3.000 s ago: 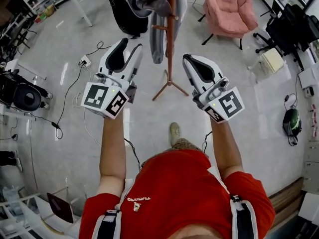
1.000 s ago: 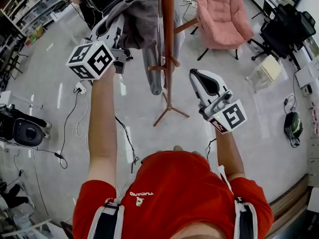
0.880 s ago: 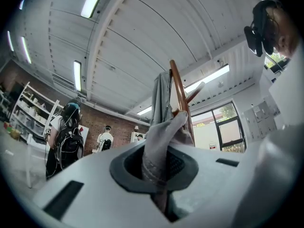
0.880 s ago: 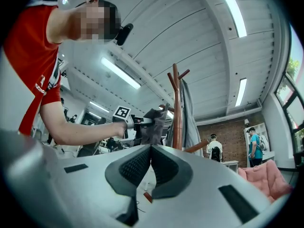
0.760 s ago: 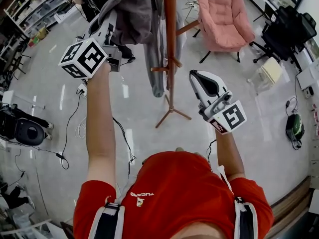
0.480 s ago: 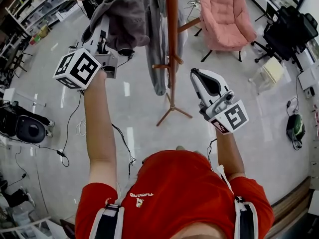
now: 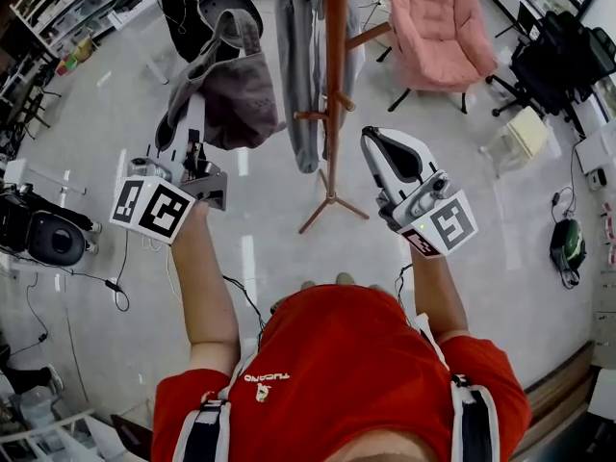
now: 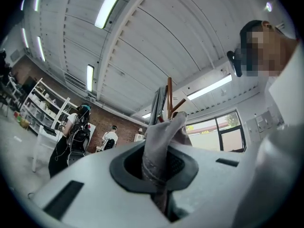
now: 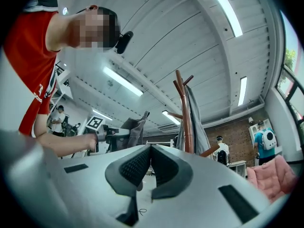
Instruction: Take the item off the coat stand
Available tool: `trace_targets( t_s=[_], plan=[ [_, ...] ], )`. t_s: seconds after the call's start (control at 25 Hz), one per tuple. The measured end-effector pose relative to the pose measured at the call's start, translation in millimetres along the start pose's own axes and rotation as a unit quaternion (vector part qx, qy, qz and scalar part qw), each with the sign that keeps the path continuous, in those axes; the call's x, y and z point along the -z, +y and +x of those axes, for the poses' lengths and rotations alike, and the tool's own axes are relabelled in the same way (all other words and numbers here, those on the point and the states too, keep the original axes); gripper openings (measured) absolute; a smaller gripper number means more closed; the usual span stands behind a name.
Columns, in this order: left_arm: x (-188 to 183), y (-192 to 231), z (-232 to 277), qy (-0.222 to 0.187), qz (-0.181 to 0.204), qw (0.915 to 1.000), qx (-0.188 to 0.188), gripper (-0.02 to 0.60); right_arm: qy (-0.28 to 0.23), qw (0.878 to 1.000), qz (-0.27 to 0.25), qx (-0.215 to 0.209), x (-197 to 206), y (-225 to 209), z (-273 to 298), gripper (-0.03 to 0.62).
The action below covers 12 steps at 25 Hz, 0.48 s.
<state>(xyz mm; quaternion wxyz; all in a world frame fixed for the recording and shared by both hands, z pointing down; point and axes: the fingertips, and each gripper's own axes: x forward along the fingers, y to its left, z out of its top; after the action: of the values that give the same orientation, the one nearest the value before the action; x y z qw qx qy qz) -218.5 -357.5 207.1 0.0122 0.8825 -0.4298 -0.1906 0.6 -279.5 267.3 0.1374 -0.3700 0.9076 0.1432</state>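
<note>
A grey cloth item (image 7: 231,83) hangs free from my left gripper (image 7: 195,123), which is shut on a fold of it, left of the wooden coat stand (image 7: 334,85) and clear of its pegs. In the left gripper view the grey cloth (image 8: 160,151) is pinched between the jaws, with the stand (image 8: 169,95) behind it. A longer grey garment (image 7: 296,65) still hangs on the stand. My right gripper (image 7: 375,142) is held right of the stand's pole, shut on nothing. Its view shows the stand (image 9: 183,113) and the grey item (image 9: 135,127).
A pink armchair (image 7: 438,17) stands behind the stand, black office chairs (image 7: 563,51) at the far right. Cables (image 7: 144,248) and a black device (image 7: 43,224) lie on the floor at the left. Shelves (image 7: 58,8) line the upper left. People stand in the background (image 8: 76,132).
My left gripper has come down and leftwards, away from the stand, carrying the grey cloth item off its peg. The right gripper has barely moved.
</note>
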Motion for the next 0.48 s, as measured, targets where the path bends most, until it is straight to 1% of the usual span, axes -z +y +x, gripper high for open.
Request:
trace_targets(
  t_s=[0.24,0.48],
  plan=[
    [39,-13,-29,0.022,-0.031,0.9993,0.004,0.017,0.001,1.000,-0.018,0.001,1,10,-1,0.025],
    [63,-22,-40,0.039,-0.045,0.9982,0.010,0.017,0.011,1.000,-0.017,0.001,5,8,-7,0.025]
  ],
)
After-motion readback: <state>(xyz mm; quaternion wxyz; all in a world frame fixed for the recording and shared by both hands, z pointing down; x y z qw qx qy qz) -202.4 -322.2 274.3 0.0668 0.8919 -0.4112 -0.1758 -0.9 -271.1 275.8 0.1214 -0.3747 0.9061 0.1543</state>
